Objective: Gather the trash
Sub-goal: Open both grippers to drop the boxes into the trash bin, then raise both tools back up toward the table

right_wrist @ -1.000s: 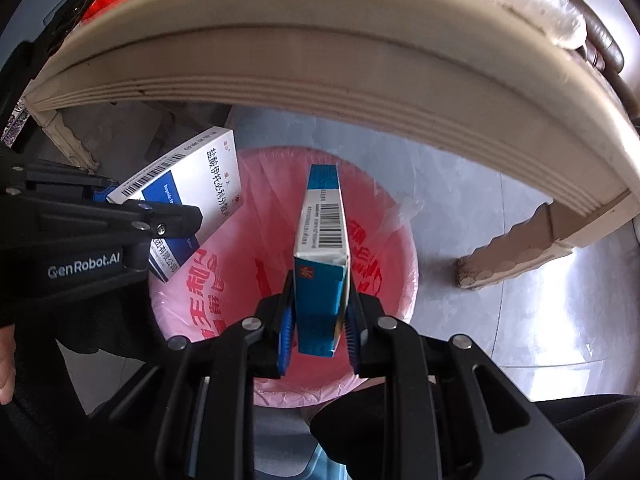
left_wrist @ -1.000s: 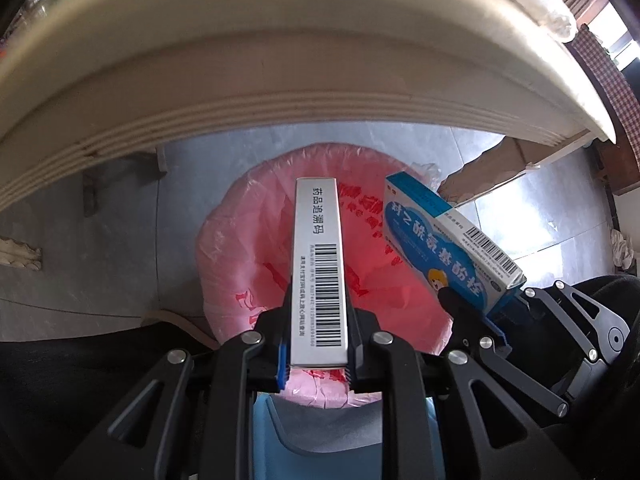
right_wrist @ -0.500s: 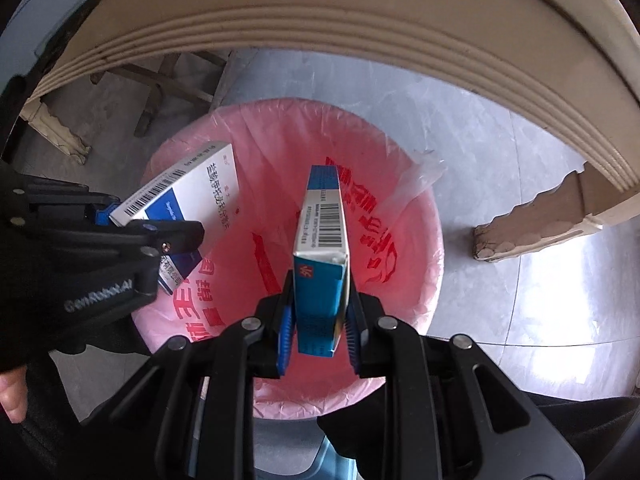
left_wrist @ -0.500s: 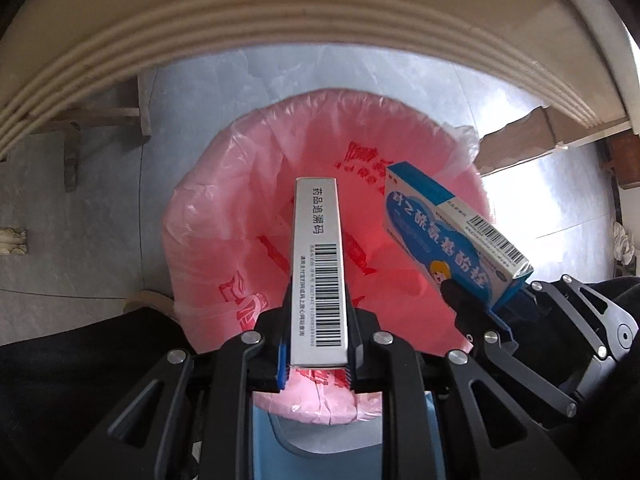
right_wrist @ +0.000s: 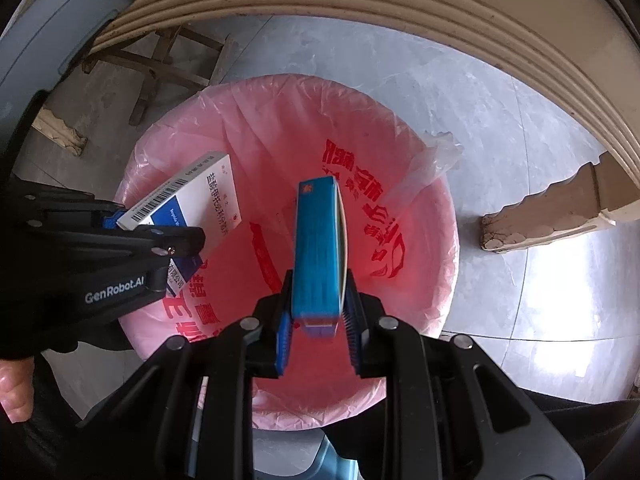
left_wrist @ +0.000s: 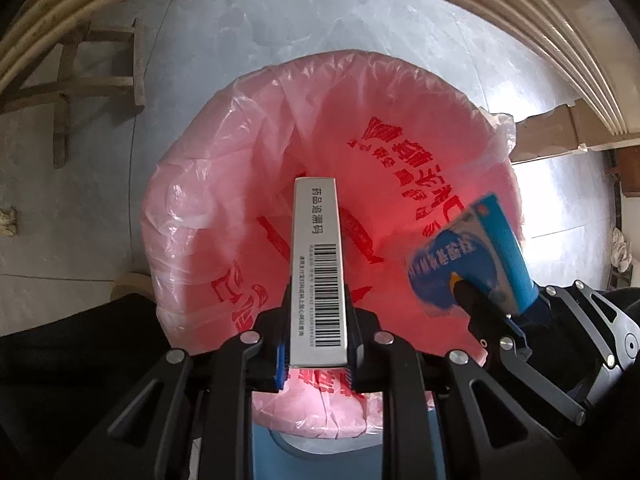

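item: collect trash, drop stage, both boxes held over the bin.

- left tongs (left_wrist: 316, 344): jaws nearly together, clamped on the narrow sides of a white medicine box (left_wrist: 318, 264). the box stands up out of the jaws over the middle of the bin mouth.
- right tongs (right_wrist: 318, 320): jaws set narrow with a blue medicine box (right_wrist: 316, 248) between them. the box is smeared while the jaws look sharp, so whether the pads press on it cannot be told. it hangs over the bin mouth, nearer the right rim in the left wrist view.
- bin: lined with a pink plastic bag (left_wrist: 224, 184) folded over the rim; no trash is visible inside. it stands on a grey tiled floor beside a cream table edge (right_wrist: 400, 8).
- a person's hand (right_wrist: 14, 396) is at the left edge of the right wrist view.

step judged: release into the bin. next move calls for opening both pairs of jaws wide enough for each box to fall clear inside the rim.

writing:
- white box, narrow side: "药品追溯码" above a barcode; smaller lines too fine to read.
- left tongs body: "genrobot.ai".
- bag: large red printed characters, creased, not reliably legible.
- blue box: lettering blurred.
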